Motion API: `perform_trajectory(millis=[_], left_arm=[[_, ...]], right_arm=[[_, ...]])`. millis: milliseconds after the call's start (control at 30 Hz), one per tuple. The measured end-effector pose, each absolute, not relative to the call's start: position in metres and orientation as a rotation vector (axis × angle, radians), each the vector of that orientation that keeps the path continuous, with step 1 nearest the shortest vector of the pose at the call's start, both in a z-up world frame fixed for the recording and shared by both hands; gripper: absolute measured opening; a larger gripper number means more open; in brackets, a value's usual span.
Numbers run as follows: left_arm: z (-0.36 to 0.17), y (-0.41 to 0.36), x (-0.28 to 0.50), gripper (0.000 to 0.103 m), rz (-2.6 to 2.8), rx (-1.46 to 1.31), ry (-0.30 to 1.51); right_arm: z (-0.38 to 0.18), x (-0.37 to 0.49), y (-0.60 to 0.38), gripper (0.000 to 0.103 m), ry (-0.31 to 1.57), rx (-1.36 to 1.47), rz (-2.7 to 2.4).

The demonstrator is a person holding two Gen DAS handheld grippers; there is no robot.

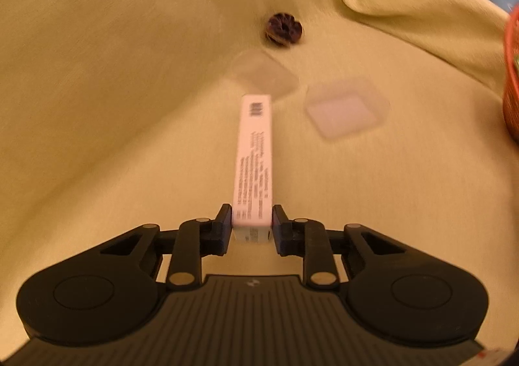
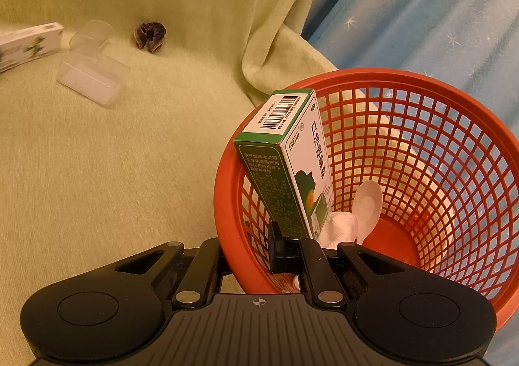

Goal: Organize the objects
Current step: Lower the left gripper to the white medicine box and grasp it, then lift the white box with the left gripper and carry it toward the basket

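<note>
White carton (image 1: 253, 158) lies on the blanket (image 1: 97, 106), its near end w/ our left gripper (image 1: 252, 225) clamped on it. Right gripper (image 2: 285, 252) pinches the basket (image 2: 421, 90) rim. End-grip risk: carton could pivot or slip on lifting.

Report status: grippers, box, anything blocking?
Left gripper around white box. Right gripper shut on basket rim. Clear cups ahead, not blocking.

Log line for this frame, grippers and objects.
left gripper: shut on long white box | right gripper: shut on basket rim
</note>
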State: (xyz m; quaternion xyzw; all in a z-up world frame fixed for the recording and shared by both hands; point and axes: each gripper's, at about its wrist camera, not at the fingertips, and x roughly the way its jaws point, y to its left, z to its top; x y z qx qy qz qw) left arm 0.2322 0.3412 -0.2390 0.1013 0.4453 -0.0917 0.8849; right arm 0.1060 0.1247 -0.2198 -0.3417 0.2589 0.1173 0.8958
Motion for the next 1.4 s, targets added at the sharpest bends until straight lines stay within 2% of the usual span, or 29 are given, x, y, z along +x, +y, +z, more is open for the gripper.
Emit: perform_trajectory(millis=[100,167,267,500,733,867,967,1400], left_arm=[[-0.238,0.351,0.215,0.022,-0.187,0.194,0.933],[-0.235,0.357,0.211,0.034,-0.173,0.193,0.913],[-0.233,0.359,0.215,0.041,-0.163,0.182,0.886],[-0.240,0.349,0.242,0.043,-0.194,0.209,0.880],[-0.251,0.337,0.258,0.038,-0.210,0.240,0.912],[-0.254,0.335,0.264,0.026,-0.211,0.249,0.934],[-0.255,0.334,0.267,0.022,-0.219,0.250,0.947],[-0.243,0.337,0.254,0.021,-0.242,0.261,0.940]], right_arm=[[-0.220,0.106,0.125,0.006,0.532,-0.714,0.256],[-0.220,0.105,0.125,0.006,0.531,-0.718,0.257],[-0.220,0.104,0.123,0.006,0.529,-0.720,0.259],[-0.220,0.104,0.123,0.006,0.529,-0.721,0.258],[-0.220,0.104,0.123,0.006,0.529,-0.721,0.259],[-0.220,0.104,0.124,0.006,0.529,-0.720,0.259],[-0.220,0.104,0.124,0.006,0.529,-0.718,0.259],[-0.220,0.104,0.124,0.006,0.529,-0.718,0.260]])
